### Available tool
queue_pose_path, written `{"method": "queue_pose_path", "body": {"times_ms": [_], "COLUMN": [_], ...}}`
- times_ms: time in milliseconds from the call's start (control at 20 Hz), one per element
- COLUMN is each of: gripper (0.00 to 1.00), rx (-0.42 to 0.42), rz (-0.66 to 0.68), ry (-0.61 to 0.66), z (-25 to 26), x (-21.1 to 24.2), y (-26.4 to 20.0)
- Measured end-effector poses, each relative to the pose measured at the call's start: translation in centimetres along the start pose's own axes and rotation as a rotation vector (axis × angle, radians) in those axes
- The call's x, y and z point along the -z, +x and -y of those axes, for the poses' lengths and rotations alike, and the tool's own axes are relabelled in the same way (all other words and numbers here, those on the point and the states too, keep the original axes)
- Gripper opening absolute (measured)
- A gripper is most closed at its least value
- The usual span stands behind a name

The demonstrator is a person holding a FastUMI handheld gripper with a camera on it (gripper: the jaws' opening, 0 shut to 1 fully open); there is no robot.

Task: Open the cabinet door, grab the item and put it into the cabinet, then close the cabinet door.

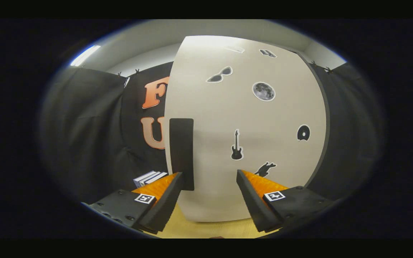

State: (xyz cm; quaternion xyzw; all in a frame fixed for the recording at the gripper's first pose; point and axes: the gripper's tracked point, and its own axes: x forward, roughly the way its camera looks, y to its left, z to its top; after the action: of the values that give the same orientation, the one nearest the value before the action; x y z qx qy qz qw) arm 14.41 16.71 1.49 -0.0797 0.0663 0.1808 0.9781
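The cabinet door [249, 143] is closed and stands upright on the yellow counter [206, 229], directly ahead of the tool [209, 173]. The tool is spread wide apart and holds nothing. A dark handle [181, 152] runs vertically along the left edge of the door; the left finger's tip lies just at the lower end of this handle, but I cannot tell if it touches. Several stickers are on the door, among them a guitar [236, 145] and a moon [263, 91]. Left of the door, low on the counter, lies a stack of books [149, 178].
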Motion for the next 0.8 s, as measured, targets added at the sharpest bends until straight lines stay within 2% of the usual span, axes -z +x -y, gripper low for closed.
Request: {"method": "queue_pose_path", "body": {"times_ms": [800], "gripper": [0.96], "rx": [0.009], "rz": [-0.01], "ry": [0.025], "z": [-0.1], "x": [-0.2], "y": [3.4]}}
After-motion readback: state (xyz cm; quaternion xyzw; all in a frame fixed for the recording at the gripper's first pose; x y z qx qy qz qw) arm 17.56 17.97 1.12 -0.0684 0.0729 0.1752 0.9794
